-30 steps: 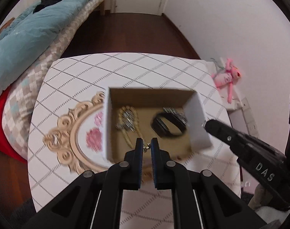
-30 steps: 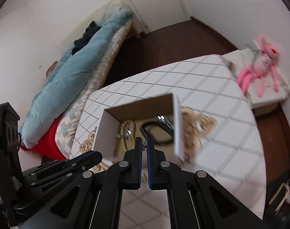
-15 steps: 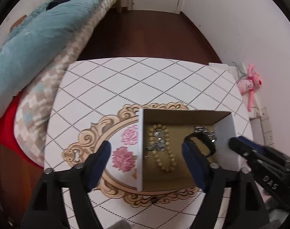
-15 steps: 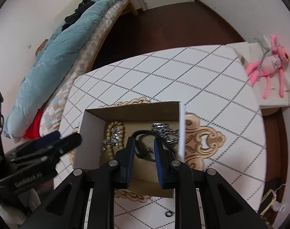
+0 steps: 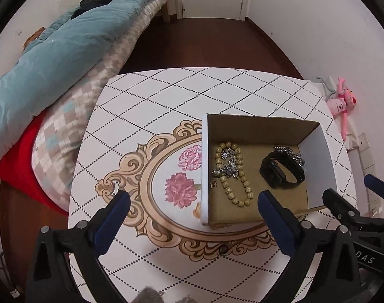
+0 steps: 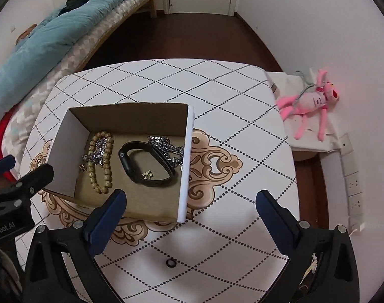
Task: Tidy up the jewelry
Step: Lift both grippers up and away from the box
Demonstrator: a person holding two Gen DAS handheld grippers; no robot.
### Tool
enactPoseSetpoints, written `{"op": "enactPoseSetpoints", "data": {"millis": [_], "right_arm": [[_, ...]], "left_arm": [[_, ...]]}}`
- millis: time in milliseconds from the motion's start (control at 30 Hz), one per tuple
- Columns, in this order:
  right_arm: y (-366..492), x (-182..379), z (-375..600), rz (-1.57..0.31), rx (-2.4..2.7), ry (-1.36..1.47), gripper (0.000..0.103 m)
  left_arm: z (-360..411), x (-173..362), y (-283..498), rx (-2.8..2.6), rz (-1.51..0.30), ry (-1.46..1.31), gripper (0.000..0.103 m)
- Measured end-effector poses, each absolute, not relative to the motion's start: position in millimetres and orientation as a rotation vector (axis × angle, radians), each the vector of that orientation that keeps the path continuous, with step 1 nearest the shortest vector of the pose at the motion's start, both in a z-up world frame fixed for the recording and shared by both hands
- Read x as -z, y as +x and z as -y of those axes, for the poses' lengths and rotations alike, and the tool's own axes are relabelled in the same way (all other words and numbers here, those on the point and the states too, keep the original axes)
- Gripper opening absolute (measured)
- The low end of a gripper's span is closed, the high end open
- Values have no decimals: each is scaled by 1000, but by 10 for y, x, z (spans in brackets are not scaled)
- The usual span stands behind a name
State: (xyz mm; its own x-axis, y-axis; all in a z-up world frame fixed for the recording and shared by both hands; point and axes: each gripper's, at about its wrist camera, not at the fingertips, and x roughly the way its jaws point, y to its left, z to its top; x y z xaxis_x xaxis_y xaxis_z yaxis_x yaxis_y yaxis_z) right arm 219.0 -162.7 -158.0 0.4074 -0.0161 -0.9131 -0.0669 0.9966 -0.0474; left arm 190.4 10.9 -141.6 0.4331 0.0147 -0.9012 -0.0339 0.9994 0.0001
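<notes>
Both tongs, left gripper and right gripper, are opening wide and empty; we judge the small gold charm, pinched a second ago, now delivered into the box.

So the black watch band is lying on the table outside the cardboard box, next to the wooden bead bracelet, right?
Not quite. The black watch band lies inside the open cardboard box, on its floor, next to the wooden bead bracelet. The right wrist view shows it. Only a small black ring lies out on the diamond-patterned table.

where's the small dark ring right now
In the right wrist view the small dark ring lies on the table, outside the cardboard box, near its front corner.
</notes>
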Motion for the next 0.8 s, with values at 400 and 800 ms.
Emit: {"op": "enactPoseSetpoints", "data": {"millis": [400, 800], "right_arm": [[1902, 1087, 1609, -1045, -23, -48, 103], [1374, 544, 1598, -941, -38, -26, 103]], "left_arm": [[-170, 966, 1590, -62, -1017, -20, 103], [-79, 460, 1089, -14, -914, -18, 103]]}}
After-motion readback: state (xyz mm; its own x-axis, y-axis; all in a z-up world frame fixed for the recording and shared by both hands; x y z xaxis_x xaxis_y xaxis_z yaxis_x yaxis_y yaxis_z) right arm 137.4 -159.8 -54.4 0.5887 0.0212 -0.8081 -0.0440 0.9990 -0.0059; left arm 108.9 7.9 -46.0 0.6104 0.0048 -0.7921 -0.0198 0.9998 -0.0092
